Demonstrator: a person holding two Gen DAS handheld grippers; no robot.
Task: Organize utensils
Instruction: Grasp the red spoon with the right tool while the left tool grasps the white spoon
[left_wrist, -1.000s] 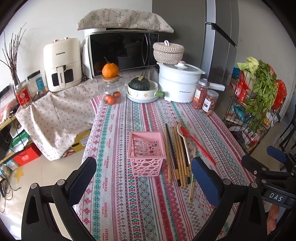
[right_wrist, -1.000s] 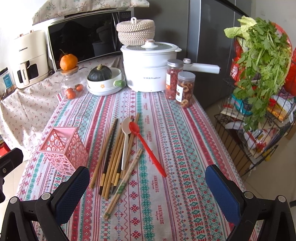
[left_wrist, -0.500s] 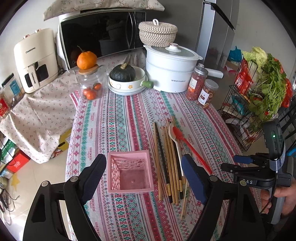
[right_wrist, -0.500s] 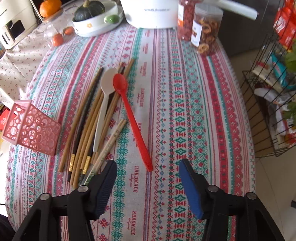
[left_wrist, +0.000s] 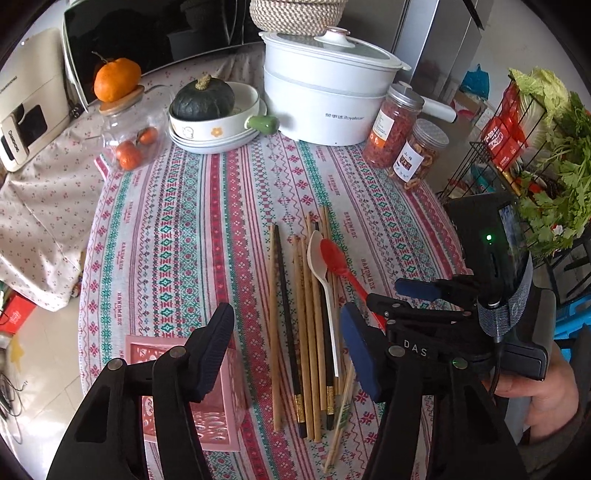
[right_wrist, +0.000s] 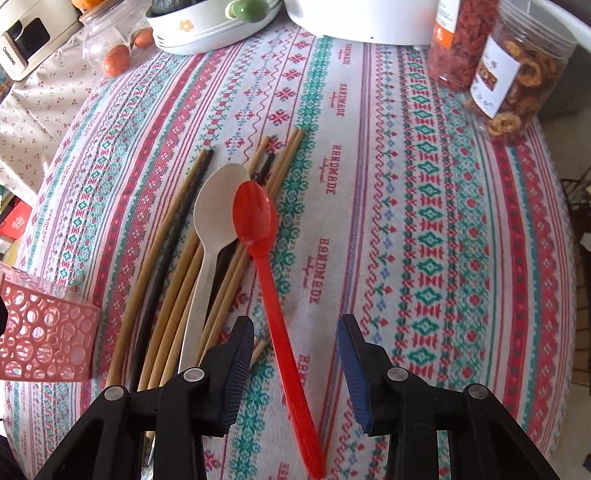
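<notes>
A red spoon lies on the striped tablecloth beside a white spoon and several chopsticks. My right gripper is open, low over the table, its jaws either side of the red spoon's handle. The red spoon, white spoon and chopsticks also show in the left wrist view. A pink perforated basket stands at the left, partly hidden by my left finger. My left gripper is open and empty above the basket's right edge and the chopsticks. The right gripper shows there too.
At the table's back stand a white pot, two snack jars, a bowl with a green squash and a glass jar with oranges. A wire rack with greens stands to the right. The table edge drops off at the left.
Both grippers have moved forward and down. The right gripper now straddles the red spoon's handle. The left gripper now hangs over the basket's right edge.
</notes>
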